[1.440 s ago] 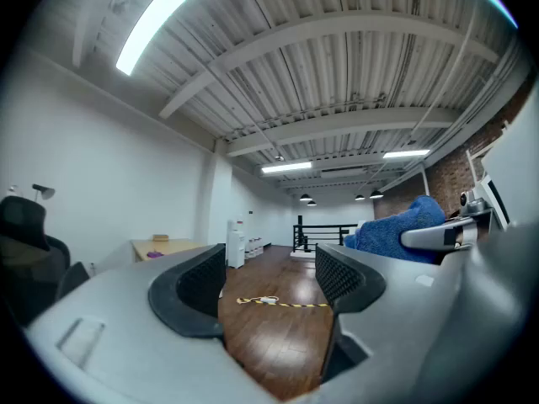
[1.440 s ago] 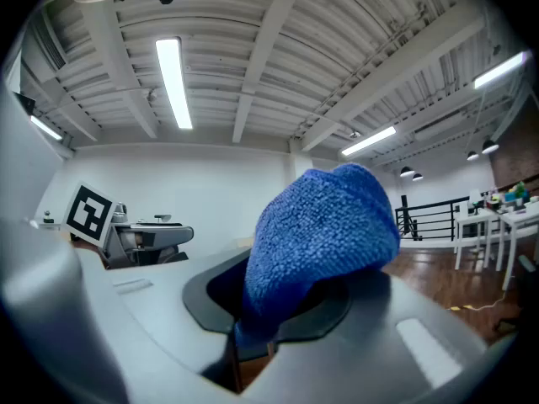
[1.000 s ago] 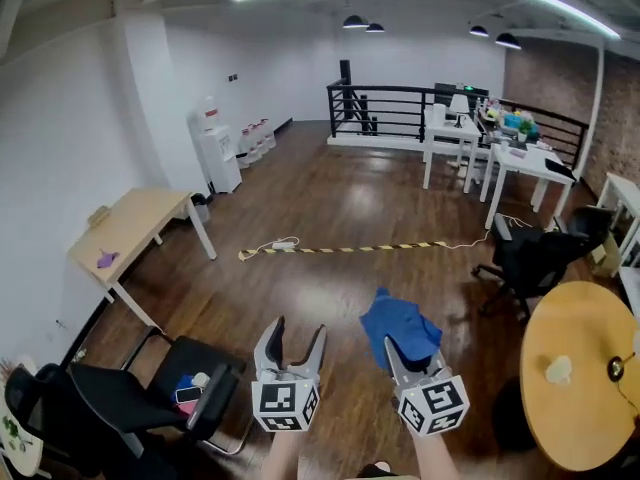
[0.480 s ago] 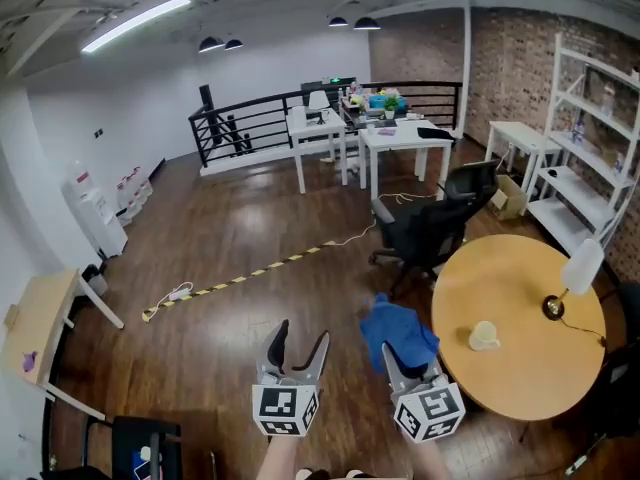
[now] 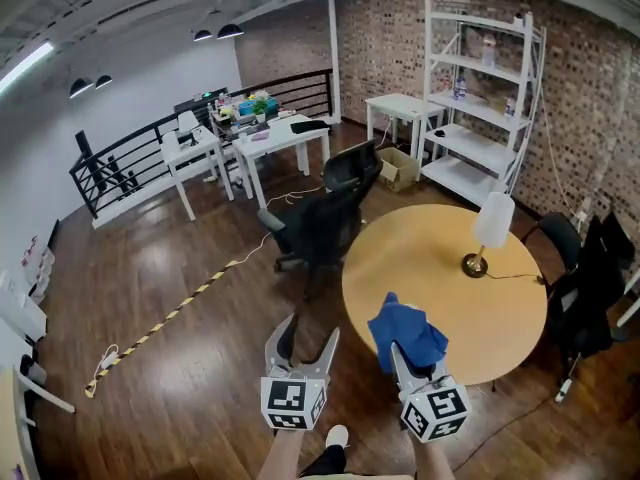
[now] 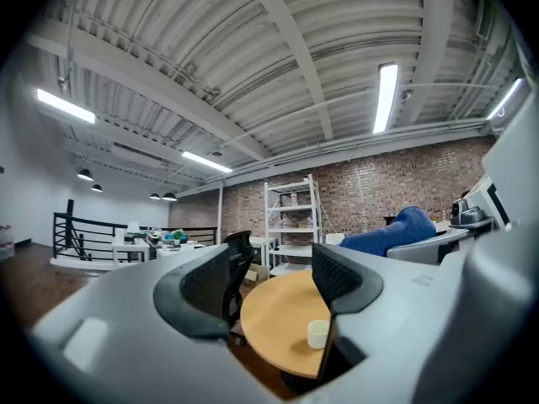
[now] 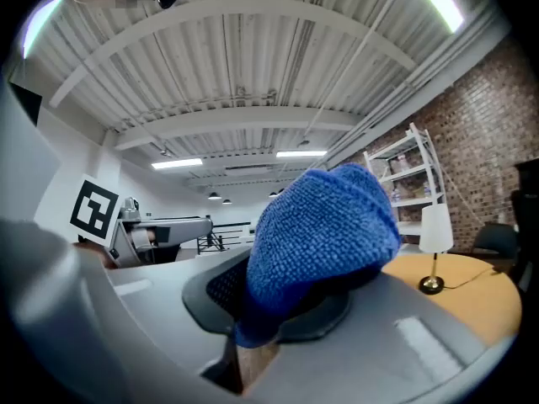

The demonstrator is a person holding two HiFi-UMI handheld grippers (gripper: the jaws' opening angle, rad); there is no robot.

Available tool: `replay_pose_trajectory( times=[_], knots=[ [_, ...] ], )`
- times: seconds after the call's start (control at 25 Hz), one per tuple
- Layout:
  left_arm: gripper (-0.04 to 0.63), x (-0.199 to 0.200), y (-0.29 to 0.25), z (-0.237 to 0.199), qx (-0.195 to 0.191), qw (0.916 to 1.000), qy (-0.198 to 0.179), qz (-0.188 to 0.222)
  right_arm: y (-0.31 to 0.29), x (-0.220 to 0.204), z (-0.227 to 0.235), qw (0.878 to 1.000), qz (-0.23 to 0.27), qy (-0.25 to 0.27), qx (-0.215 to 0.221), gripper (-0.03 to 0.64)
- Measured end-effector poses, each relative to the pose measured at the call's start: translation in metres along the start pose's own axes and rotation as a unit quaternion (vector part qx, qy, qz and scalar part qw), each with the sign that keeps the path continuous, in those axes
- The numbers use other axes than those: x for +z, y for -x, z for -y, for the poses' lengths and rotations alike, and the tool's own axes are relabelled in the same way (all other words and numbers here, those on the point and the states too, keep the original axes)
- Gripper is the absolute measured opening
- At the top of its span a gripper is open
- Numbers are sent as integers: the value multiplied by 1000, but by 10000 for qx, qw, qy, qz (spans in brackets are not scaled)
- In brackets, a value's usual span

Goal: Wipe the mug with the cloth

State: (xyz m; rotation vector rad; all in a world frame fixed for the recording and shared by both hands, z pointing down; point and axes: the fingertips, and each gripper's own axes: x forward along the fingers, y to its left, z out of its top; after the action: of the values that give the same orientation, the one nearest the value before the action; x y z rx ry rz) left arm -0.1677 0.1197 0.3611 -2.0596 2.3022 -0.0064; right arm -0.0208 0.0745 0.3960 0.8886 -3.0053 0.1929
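Observation:
A small white mug (image 6: 317,333) stands on the round wooden table (image 6: 282,310), seen between the jaws in the left gripper view. In the head view the cloth hides the mug. My left gripper (image 5: 305,340) is open and empty, held in the air before the table's (image 5: 450,268) near edge. To its right, my right gripper (image 5: 408,356) is shut on a bunched blue cloth (image 5: 404,331), which also fills the right gripper view (image 7: 324,234). Both grippers hover above the floor, short of the table.
A white-shaded lamp (image 5: 490,231) with a cord stands on the table's far side. A black office chair (image 5: 325,213) is at the table's left, and a chair draped with dark clothing (image 5: 585,288) at its right. White shelving (image 5: 480,88) lines the brick wall. White desks (image 5: 250,138) stand further back.
The view has swung right: the round table, earlier at the right edge, now lies straight ahead. Both grippers kept their pose, the right still holding the cloth.

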Motion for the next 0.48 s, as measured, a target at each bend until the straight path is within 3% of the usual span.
replay_pose_trajectory(
  times=[0.48],
  knots=[
    [284, 7, -129, 3, -1266, 9913, 229, 280, -33, 36, 116, 9845, 158, 351, -1709, 61]
  ],
)
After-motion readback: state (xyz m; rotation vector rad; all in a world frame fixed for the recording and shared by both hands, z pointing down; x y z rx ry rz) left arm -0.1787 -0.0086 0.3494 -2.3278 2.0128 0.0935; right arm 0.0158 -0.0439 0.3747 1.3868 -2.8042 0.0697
